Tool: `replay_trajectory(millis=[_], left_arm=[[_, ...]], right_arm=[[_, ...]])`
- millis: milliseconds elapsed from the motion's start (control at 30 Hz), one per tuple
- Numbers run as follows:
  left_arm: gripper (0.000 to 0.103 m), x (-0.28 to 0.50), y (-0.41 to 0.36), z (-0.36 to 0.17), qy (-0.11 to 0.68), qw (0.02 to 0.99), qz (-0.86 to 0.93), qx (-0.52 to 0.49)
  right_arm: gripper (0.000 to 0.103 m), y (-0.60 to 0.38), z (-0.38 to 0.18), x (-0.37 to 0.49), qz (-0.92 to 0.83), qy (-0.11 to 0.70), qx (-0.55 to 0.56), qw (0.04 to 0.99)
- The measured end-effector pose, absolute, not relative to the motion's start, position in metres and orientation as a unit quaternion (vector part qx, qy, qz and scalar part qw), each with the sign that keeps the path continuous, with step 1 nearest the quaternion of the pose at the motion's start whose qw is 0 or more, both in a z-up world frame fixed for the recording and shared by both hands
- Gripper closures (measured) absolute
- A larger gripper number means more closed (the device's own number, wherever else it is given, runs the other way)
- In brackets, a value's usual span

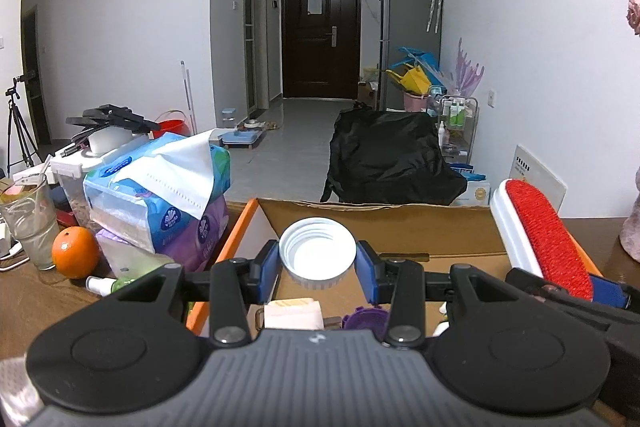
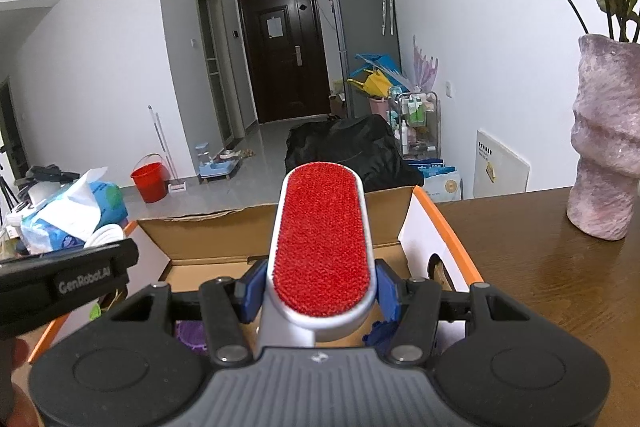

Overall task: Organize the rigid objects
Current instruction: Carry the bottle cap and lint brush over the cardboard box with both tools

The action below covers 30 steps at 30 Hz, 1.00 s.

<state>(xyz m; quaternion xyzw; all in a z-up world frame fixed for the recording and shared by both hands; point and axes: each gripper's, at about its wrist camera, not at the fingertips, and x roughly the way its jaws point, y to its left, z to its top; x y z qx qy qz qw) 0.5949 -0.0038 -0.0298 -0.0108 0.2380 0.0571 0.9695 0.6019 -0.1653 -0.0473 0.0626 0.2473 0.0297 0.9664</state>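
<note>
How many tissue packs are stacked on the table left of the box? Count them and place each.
3, possibly more hidden. The blue tissue pack sits on top with a sheet pulled out; the purple pack lies under it; a pale green pack lies lowest, beside the orange.

Left gripper (image 1: 318, 263) clamps a white screw lid (image 1: 317, 251), hollow side up, above the open cardboard box (image 1: 400, 227). At right, a red lint brush (image 1: 548, 239) over the box. Far left: tissue packs (image 1: 160, 195), orange (image 1: 75, 251)
</note>
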Motion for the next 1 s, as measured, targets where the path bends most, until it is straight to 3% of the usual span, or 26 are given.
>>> replay_trajectory(millis=[933, 1000], left_arm=[[0.061, 0.620, 0.007, -0.044, 0.262, 0.963, 0.065, -0.012], [0.057, 0.620, 0.007, -0.044, 0.266, 0.962, 0.062, -0.013]], right_arm=[[0.048, -0.167, -0.047, 0.650, 0.019, 0.316, 0.082, 0.945], [0.048, -0.165, -0.047, 0.652, 0.024, 0.323, 0.082, 0.942]])
